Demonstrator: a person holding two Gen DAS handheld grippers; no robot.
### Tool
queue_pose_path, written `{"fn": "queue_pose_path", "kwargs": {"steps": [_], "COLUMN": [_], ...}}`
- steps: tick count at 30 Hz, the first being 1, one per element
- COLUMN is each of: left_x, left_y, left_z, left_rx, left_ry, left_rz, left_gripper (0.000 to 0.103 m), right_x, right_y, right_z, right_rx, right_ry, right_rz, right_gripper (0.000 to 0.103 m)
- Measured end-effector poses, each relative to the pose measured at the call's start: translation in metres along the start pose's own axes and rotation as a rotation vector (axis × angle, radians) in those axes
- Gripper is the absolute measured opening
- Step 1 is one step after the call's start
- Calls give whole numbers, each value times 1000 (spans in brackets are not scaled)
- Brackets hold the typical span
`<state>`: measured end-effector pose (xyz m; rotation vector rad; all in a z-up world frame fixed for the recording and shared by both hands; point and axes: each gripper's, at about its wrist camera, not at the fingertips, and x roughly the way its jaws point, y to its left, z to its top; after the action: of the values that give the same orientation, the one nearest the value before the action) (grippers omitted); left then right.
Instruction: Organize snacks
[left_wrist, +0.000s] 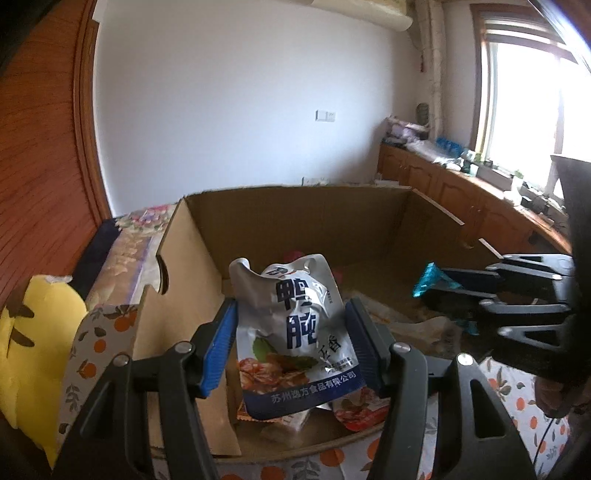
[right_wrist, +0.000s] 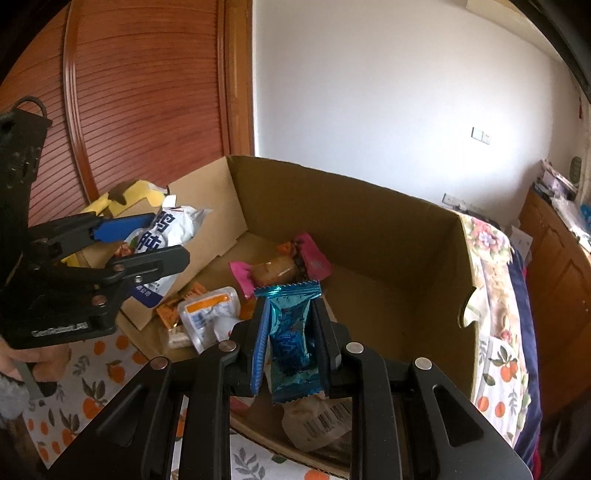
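Note:
An open cardboard box (left_wrist: 295, 218) (right_wrist: 351, 214) holds several snacks. My left gripper (left_wrist: 291, 314) is shut on a silver and blue pouch (left_wrist: 295, 332) and holds it above the box's near left corner; it also shows in the right wrist view (right_wrist: 147, 240), with the pouch (right_wrist: 166, 229) in it. My right gripper (right_wrist: 290, 317) is shut on a teal foil candy packet (right_wrist: 290, 339) over the box; it shows at the right of the left wrist view (left_wrist: 439, 288), with the packet (left_wrist: 428, 280) sticking out. A pink-wrapped cake (right_wrist: 280, 269) and a white and orange packet (right_wrist: 208, 314) lie on the box floor.
The box sits on a cloth with an orange-fruit print (right_wrist: 92, 369). A yellow bag (left_wrist: 33, 347) lies left of the box. A floral quilt (right_wrist: 495, 266) lies behind it. Wooden cabinets (left_wrist: 461, 199) run along the window wall, and a wooden door (right_wrist: 140, 92) stands left.

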<state>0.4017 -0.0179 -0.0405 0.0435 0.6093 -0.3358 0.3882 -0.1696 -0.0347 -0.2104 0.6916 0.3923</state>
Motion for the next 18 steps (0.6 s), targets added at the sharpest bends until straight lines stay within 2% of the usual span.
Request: {"fn": "queue_pose_path", "kwargs": {"steps": [9, 18], "left_x": [5, -7], "left_y": [-5, -13], "left_z": [-3, -2], "left_rx": [-13, 8], "left_ry": [27, 2], "left_rz": [10, 38], "left_gripper": [59, 59], "right_x": [4, -5], "right_y": [-13, -15], "right_z": [-7, -9], "right_rx": [66, 82], "right_ry": [13, 7], "right_rz": [37, 27], "right_gripper": [24, 26]}}
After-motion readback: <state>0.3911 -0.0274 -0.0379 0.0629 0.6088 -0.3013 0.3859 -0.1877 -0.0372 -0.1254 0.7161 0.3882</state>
